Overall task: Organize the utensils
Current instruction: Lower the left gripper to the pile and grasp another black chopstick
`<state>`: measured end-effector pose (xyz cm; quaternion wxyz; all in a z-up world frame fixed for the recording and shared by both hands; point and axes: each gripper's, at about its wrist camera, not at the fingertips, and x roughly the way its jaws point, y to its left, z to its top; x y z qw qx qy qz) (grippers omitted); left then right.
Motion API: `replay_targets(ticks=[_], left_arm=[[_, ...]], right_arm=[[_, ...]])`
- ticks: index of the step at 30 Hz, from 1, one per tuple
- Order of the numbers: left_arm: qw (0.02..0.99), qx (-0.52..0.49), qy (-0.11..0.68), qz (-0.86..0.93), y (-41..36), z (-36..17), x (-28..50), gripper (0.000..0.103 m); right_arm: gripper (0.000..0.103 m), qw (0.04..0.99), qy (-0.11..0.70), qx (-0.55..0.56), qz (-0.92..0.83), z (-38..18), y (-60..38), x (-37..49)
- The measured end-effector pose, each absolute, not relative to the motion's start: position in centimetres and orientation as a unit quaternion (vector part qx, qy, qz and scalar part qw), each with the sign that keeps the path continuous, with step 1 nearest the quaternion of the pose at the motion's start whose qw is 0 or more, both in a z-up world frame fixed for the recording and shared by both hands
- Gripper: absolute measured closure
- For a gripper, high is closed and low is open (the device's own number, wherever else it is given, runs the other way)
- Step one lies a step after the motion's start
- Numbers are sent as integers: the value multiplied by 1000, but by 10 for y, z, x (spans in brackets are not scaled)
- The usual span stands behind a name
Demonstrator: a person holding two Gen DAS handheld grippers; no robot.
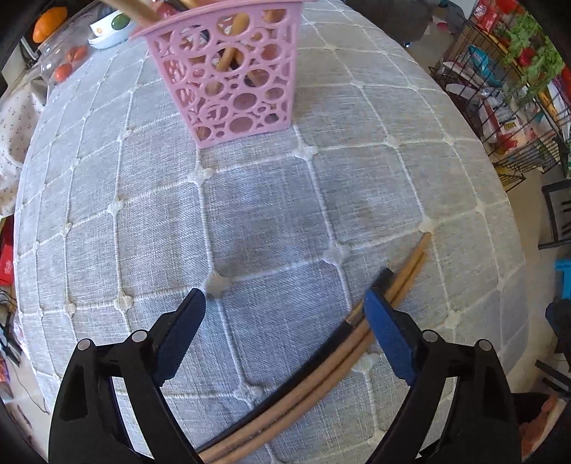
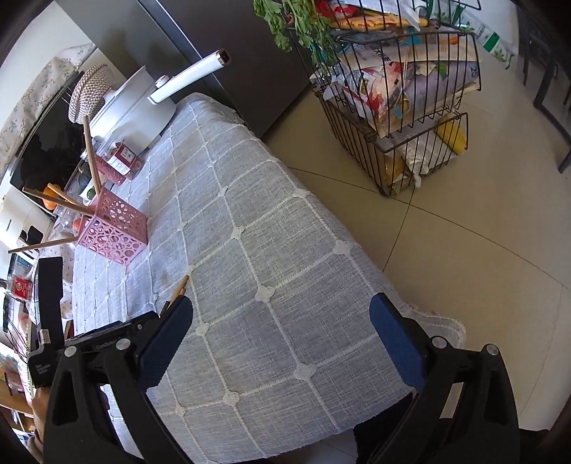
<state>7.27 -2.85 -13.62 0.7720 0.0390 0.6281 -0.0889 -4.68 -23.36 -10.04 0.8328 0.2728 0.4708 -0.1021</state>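
Note:
A pink perforated basket stands on the grey checked tablecloth at the far side and holds several wooden utensils. It also shows in the right wrist view. A pair of wooden chopsticks lies on the cloth, passing under the right finger of my left gripper. The left gripper is open and empty, just above the cloth. The chopstick tips also show in the right wrist view. My right gripper is open and empty above the table's near corner.
A white bowl and a clear container of tomatoes sit behind the basket. A white appliance and a red jar stand at the table's far end. A wire rack of packets stands on the floor beside the table.

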Motion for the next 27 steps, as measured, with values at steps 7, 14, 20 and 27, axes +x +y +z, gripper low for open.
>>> replay_targets(ticks=[7, 14, 20, 27], left_arm=[[768, 39, 632, -91, -16, -138, 73, 26], [766, 48, 631, -111, -28, -132, 72, 26], [762, 59, 633, -124, -45, -134, 66, 26], [766, 60, 627, -132, -52, -129, 65, 26]], right_arm=[[6, 830, 475, 275, -102, -102, -233, -46], [6, 827, 478, 277, -102, -104, -233, -45], [6, 821, 484, 287, -100, -107, -235, -44], [6, 821, 483, 287, -102, -107, -236, -44]])
